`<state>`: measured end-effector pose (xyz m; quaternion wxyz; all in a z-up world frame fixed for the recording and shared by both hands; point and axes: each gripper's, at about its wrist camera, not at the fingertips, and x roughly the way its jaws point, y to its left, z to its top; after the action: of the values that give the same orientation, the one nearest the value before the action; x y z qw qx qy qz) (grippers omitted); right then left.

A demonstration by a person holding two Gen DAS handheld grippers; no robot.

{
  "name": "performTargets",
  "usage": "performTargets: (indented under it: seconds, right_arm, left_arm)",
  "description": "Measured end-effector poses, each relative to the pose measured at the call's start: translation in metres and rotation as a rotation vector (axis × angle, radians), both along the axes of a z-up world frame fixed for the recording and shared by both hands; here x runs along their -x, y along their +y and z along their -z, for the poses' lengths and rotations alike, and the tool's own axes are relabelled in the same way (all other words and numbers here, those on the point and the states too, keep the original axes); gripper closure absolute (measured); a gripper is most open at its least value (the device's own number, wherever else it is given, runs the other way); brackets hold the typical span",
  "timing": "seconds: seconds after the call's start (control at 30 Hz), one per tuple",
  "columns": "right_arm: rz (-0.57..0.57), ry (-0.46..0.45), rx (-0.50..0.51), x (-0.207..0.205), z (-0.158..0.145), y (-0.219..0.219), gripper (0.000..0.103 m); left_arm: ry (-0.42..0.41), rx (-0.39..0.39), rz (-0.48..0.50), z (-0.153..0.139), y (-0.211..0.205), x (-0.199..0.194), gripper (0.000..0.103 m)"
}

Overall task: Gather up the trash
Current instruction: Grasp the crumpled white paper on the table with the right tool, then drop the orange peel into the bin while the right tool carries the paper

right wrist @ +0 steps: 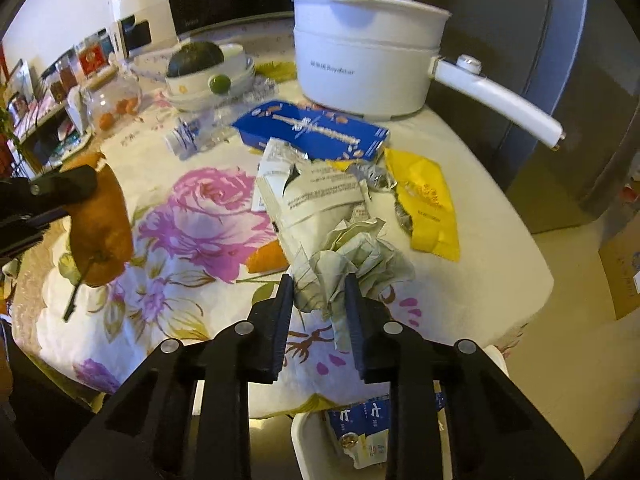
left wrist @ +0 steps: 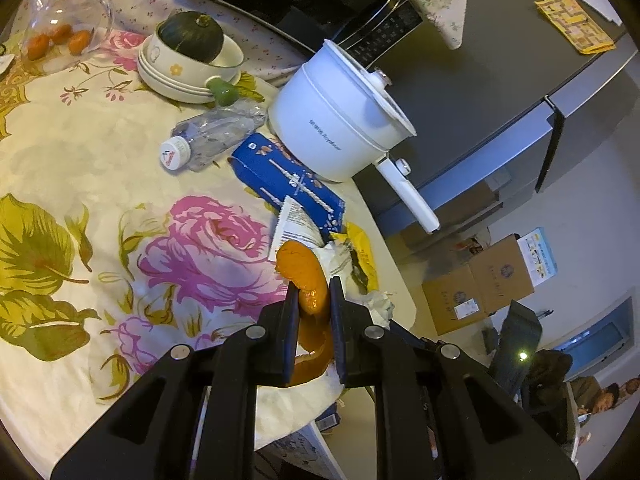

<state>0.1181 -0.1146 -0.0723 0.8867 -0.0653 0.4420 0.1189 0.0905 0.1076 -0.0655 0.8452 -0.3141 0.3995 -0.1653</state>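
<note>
- The left gripper [left wrist: 314, 294], low in its frame's centre, pinches a curled orange peel [left wrist: 310, 280].
- The right gripper [right wrist: 318, 286] has its pads narrowed on a crumpled paper wad [right wrist: 352, 256], bottom centre.
- Beyond lie a torn white wrapper [right wrist: 316, 200], a yellow packet [right wrist: 430, 204] and a blue box [right wrist: 312, 130] on the floral tablecloth [right wrist: 200, 216].

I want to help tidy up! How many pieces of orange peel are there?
2. One orange peel is pinched in the left gripper. Another peel piece lies on the tablecloth, beside the white packet. More could hide under the packet.
</note>
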Motion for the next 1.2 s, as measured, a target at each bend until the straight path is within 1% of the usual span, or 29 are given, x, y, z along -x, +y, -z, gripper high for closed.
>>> performTargets:
  seconds: [0.37, 0.53, 0.63, 0.7, 0.83, 0.93, 1.0, 1.2]
  right_arm:
    - [0.107, -0.137, -0.044, 0.038, -0.037, -0.028, 0.078]
    - [0.182, -0.196, -0.024, 0.056, -0.047, -0.044, 0.078]
    - [0.227, -0.216, -0.002, 0.065, -0.050, -0.056, 0.078]
    - [0.255, -0.212, 0.007, 0.071, -0.050, -0.065, 0.077]
    - [0.326, -0.158, 0.020, 0.087, -0.039, -0.085, 0.077]
    - [0.359, -0.143, 0.061, 0.098, -0.031, -0.094, 0.076]
    - [0.373, -0.131, 0.067, 0.104, -0.027, -0.098, 0.076]
    - [0.421, -0.050, 0.084, 0.121, -0.006, -0.116, 0.074]
  left_arm:
    - [-0.045, 0.022, 0.050, -0.018, -0.019, 0.010, 0.088]
    - [-0.061, 0.033, 0.086, -0.023, -0.033, 0.015, 0.088]
    - [-0.066, 0.036, 0.109, -0.025, -0.042, 0.018, 0.088]
    - [-0.067, 0.039, 0.127, -0.025, -0.050, 0.020, 0.088]
    - [-0.060, 0.041, 0.171, -0.022, -0.069, 0.023, 0.088]
    - [-0.052, 0.041, 0.209, -0.018, -0.086, 0.027, 0.088]
    - [-0.046, 0.040, 0.229, -0.015, -0.095, 0.029, 0.088]
    - [-0.005, 0.031, 0.299, 0.001, -0.127, 0.039, 0.088]
